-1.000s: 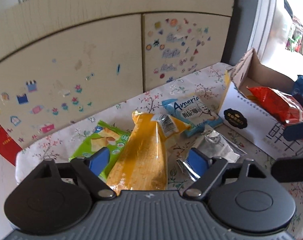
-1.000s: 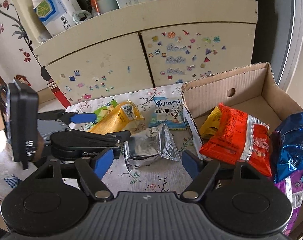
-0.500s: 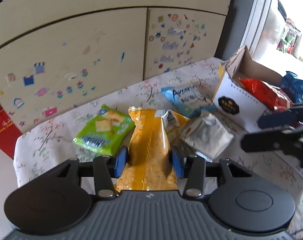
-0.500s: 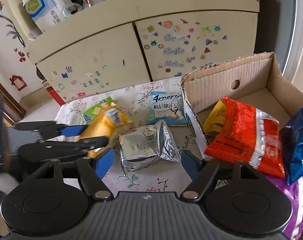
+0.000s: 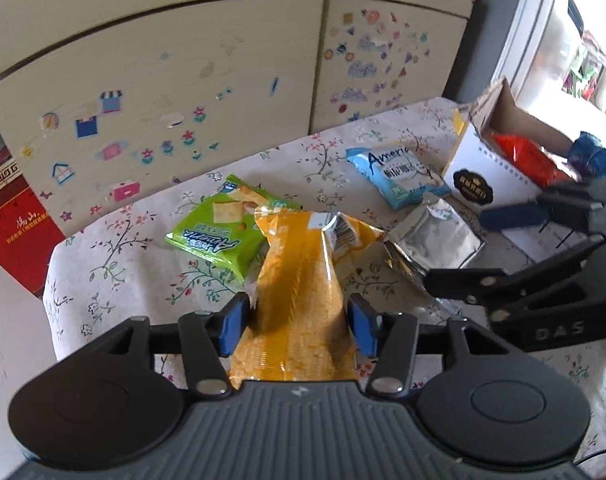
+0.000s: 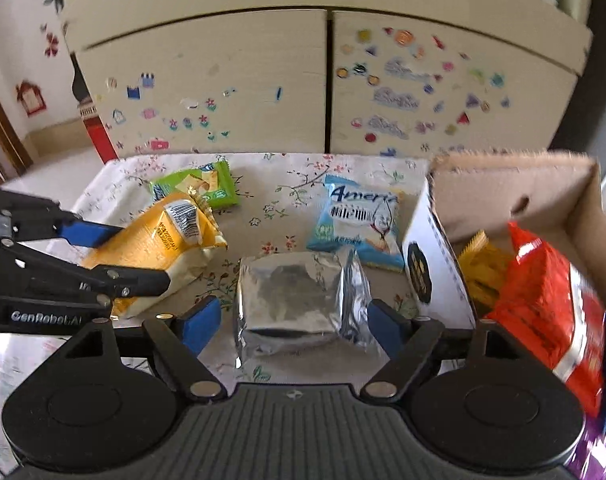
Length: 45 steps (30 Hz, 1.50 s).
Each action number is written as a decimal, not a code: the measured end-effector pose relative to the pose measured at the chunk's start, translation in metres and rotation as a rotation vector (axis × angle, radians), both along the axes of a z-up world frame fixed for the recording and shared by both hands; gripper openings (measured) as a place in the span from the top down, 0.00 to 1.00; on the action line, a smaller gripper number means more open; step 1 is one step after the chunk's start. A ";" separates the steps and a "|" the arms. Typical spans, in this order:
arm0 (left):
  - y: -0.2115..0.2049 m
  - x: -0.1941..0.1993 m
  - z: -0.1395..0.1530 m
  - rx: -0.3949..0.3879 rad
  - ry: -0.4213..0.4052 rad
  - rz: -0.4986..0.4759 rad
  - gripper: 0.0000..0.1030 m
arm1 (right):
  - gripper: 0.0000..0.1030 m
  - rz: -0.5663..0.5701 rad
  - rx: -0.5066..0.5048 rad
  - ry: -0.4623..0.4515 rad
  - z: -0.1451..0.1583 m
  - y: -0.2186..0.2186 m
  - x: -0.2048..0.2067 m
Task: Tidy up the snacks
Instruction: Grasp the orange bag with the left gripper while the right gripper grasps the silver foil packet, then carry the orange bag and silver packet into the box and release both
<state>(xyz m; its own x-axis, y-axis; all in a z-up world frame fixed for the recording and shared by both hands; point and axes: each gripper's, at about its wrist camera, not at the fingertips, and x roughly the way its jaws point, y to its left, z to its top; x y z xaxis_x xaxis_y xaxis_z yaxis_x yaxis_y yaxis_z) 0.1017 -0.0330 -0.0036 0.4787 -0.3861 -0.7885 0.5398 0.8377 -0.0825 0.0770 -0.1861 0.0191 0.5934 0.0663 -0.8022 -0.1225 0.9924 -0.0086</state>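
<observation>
The long yellow plastic snack bag (image 5: pixel 299 312) lies on the floral tablecloth (image 5: pixel 115 264), pinched by the left gripper (image 5: pixel 297 326). The right gripper (image 6: pixel 293 326) straddles the crinkled silver foil packet (image 6: pixel 291 300), fingers apart, beside the open cardboard box (image 6: pixel 435 256).

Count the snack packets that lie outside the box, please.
4: a green packet at the far left, a yellow bag in the left claw, a blue packet beside the box, a silver packet nearest.

a cream 2-door cabinet (image 5: pixel 223 80) covered in stickers stands behind the floral-clothed table (image 5: pixel 135 248), daylight from the right.
</observation>
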 end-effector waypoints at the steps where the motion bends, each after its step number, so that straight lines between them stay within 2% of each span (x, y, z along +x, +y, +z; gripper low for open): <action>1: -0.002 0.000 -0.002 0.010 -0.001 -0.001 0.44 | 0.16 0.003 -0.016 -0.001 -0.002 0.001 0.002; 5: -0.005 0.004 -0.012 0.045 0.006 0.011 0.43 | 0.16 0.026 -0.084 -0.006 -0.008 0.007 0.006; 9: -0.007 0.005 -0.013 0.067 -0.013 0.002 0.43 | 0.19 0.029 -0.100 0.008 -0.014 0.010 0.011; 12: -0.008 0.004 -0.014 0.073 -0.023 -0.005 0.45 | 0.23 0.040 -0.118 0.000 -0.014 0.012 0.011; 14: -0.009 0.003 -0.013 0.076 -0.028 -0.015 0.47 | 0.30 0.051 -0.113 -0.008 -0.012 0.014 0.009; 19: -0.017 -0.005 -0.011 0.110 -0.052 -0.052 0.49 | 0.35 0.054 -0.112 -0.010 -0.010 0.015 0.006; 23: -0.022 -0.012 -0.006 0.131 -0.072 -0.069 0.49 | 0.35 0.036 -0.071 0.006 -0.006 0.010 0.005; 34: -0.016 -0.023 0.012 0.135 -0.099 -0.034 0.49 | 0.35 0.025 -0.005 0.025 0.008 0.007 -0.013; 45: -0.018 -0.051 0.038 0.127 -0.155 -0.019 0.49 | 0.35 0.040 -0.023 -0.026 0.043 0.001 -0.053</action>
<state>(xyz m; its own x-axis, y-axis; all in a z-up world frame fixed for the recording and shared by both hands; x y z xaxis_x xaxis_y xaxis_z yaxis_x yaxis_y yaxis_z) 0.0511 -0.0510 0.0341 0.5914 -0.2983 -0.7492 0.5540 0.8254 0.1088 0.0241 -0.1848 0.0622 0.6111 0.0721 -0.7882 -0.1619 0.9862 -0.0353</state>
